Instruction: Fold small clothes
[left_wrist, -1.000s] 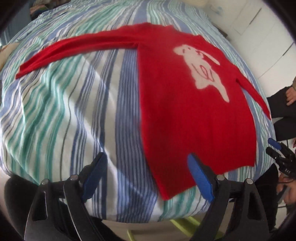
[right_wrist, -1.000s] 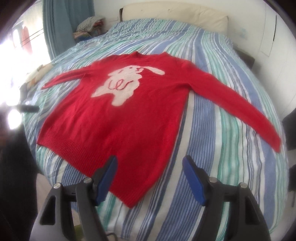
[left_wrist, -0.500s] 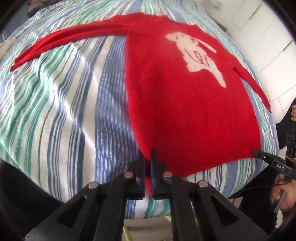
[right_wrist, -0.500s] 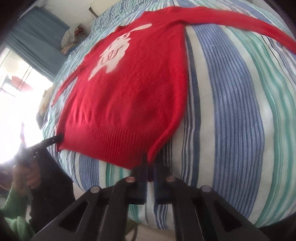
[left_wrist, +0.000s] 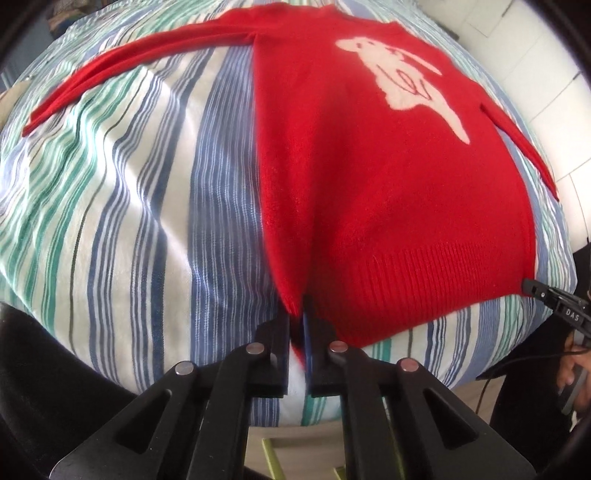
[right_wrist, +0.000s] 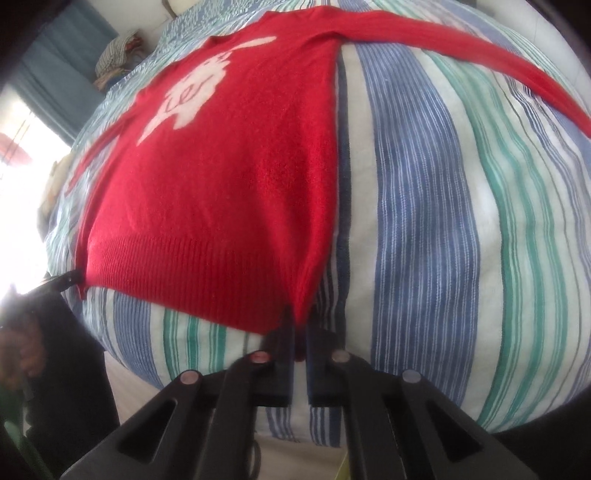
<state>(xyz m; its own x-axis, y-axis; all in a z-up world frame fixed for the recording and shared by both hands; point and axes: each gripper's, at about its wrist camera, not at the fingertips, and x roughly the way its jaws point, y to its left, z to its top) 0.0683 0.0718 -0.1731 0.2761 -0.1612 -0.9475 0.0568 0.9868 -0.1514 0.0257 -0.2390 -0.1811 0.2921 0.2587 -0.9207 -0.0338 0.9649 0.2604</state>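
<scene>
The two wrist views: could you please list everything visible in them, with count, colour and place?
sweater: one, red with a white animal motif, spread flat on the bed, sleeves out to the sides
bedcover: one, blue, green and white stripes, under the sweater
curtain: one, blue, far left in the right wrist view
pile of clothes: one, pale, beside the curtain
left gripper: one, black, clamped on the sweater's left hem corner
right gripper: one, black, clamped on the right hem corner

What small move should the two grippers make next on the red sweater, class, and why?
Probably lift both hem corners and carry them toward the collar. The left gripper and right gripper each pinch a corner of the red sweater, which lies flat and unfolded.
</scene>
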